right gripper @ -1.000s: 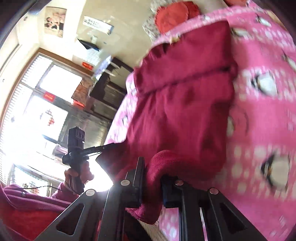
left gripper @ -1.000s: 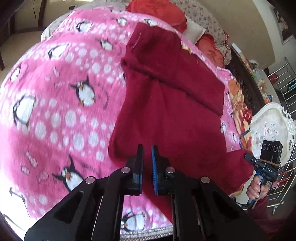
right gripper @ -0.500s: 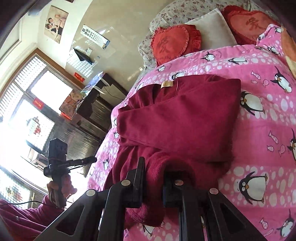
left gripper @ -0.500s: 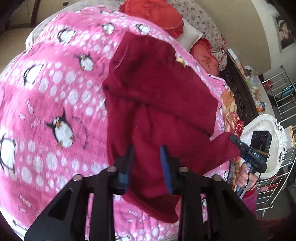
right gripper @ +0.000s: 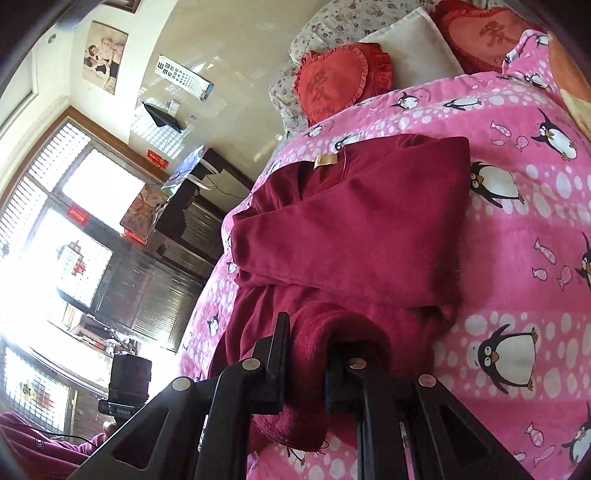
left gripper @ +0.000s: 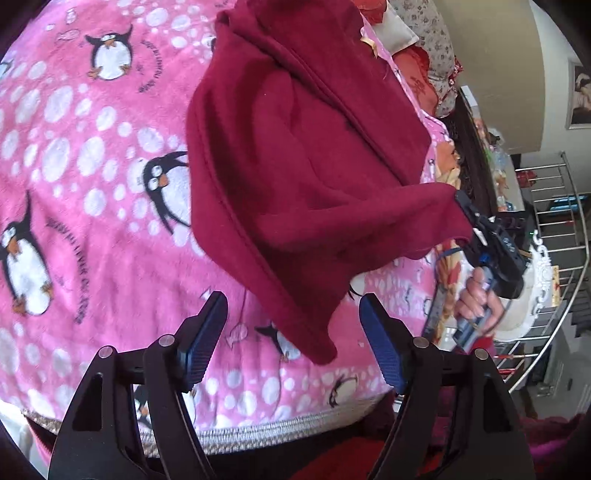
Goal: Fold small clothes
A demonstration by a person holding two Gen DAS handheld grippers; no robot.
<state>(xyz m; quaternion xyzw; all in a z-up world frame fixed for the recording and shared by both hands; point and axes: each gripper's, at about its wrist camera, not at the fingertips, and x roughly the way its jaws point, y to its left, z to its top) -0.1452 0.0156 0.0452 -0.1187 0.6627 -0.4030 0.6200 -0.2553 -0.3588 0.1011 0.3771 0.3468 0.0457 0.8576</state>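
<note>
A dark red fleece garment point(left gripper: 295, 177) is spread, partly folded, on a pink penguin-print fleece blanket point(left gripper: 92, 184) covering a bed. One bunched corner of it is clamped between the closed jaws of the right gripper point(right gripper: 306, 354), lifted just off the blanket. The left gripper point(left gripper: 291, 321) is seen with its jaws spread wide, having just been opening; nothing is pressed by its blue pads point(left gripper: 201, 339), though a garment edge hangs between them.

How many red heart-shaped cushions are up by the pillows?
2: one red heart cushion left of the white pillow, another heart cushion right of it. Others may be hidden.
</note>
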